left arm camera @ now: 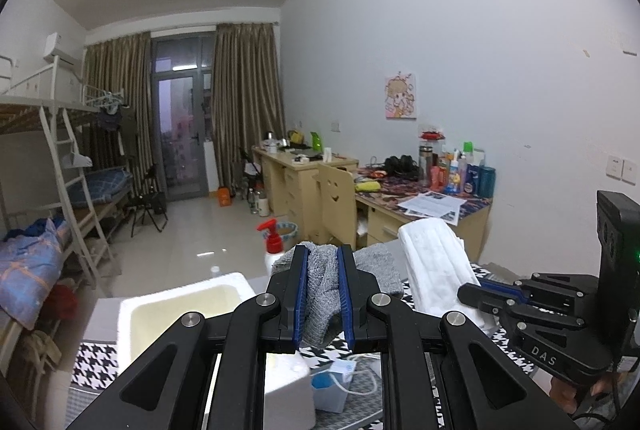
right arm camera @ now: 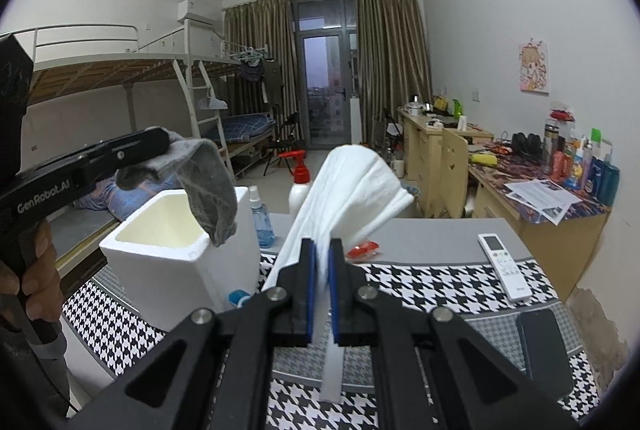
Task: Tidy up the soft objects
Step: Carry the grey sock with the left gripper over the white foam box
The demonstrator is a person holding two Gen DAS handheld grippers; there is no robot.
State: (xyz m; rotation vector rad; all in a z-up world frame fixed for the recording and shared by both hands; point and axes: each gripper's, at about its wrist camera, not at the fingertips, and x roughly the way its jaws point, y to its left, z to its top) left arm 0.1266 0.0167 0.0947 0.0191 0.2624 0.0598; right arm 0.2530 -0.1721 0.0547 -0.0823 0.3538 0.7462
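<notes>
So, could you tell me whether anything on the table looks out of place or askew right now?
Nothing is spilled or damaged. The only slightly odd item is a small red object lying loose on the table behind the white cloth; I cannot tell what it is. The remote lies flat, a little skewed to the table edge.

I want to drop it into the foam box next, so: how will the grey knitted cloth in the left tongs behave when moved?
Probably floppy: the grey knitted cloth droops from the left tongs over the white foam box. Likely light, since a pinch at one end holds it. Its fuzzy knit probably grips the pads rather than slipping.
</notes>
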